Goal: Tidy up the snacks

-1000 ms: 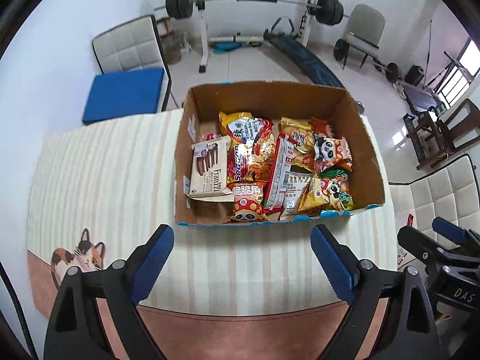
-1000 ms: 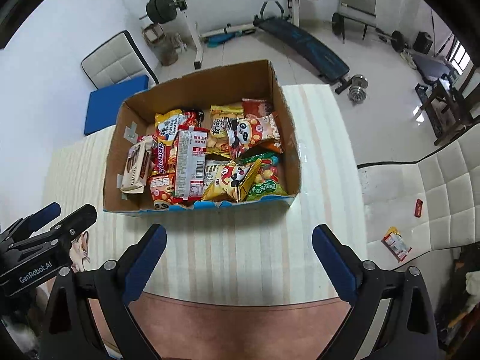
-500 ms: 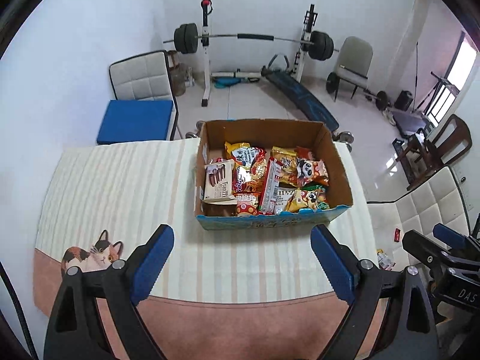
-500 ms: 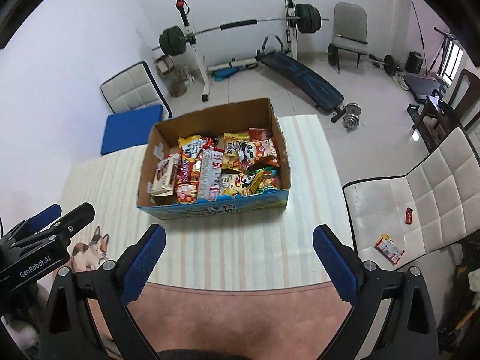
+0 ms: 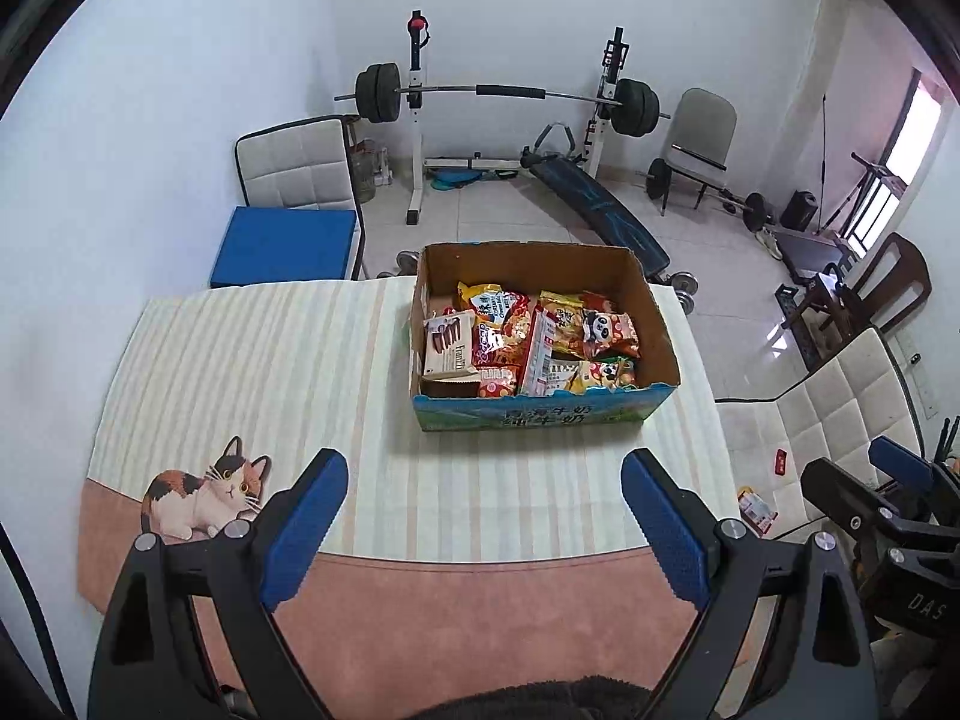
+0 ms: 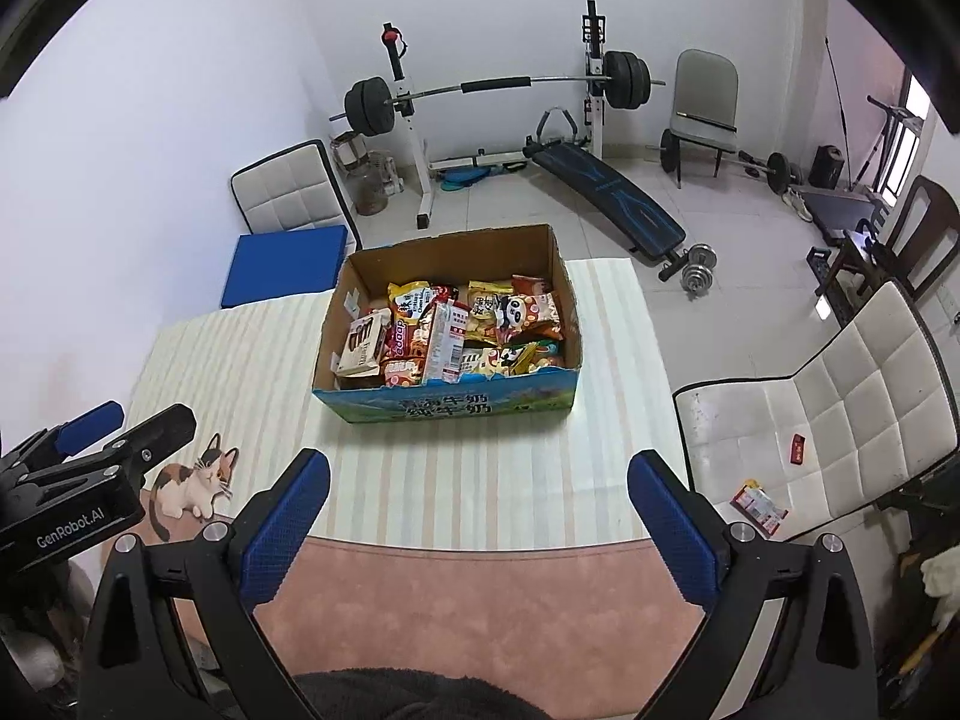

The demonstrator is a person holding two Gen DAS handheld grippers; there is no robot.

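An open cardboard box (image 5: 543, 417) stands on the striped table, filled with several snack packs, among them a white Franzzi wafer box (image 5: 445, 343) and a panda packet (image 5: 606, 327). The same box shows in the right wrist view (image 6: 450, 411). My left gripper (image 5: 483, 525) is open and empty, held back over the table's near edge, well short of the box. My right gripper (image 6: 478, 519) is open and empty too, beside the left one. Each gripper shows at the edge of the other's view.
The striped tablecloth (image 5: 252, 372) has a cat picture (image 5: 207, 489) at the near left. A white padded chair (image 6: 840, 414) stands to the right with small packets (image 6: 757, 501) on it. A blue-cushioned chair (image 5: 288, 240) and a barbell rack (image 5: 504, 96) stand behind the table.
Both grippers have pulled back and up from the box, which now looks smaller and farther away. Both stay open and empty. The snacks in the box have not moved.
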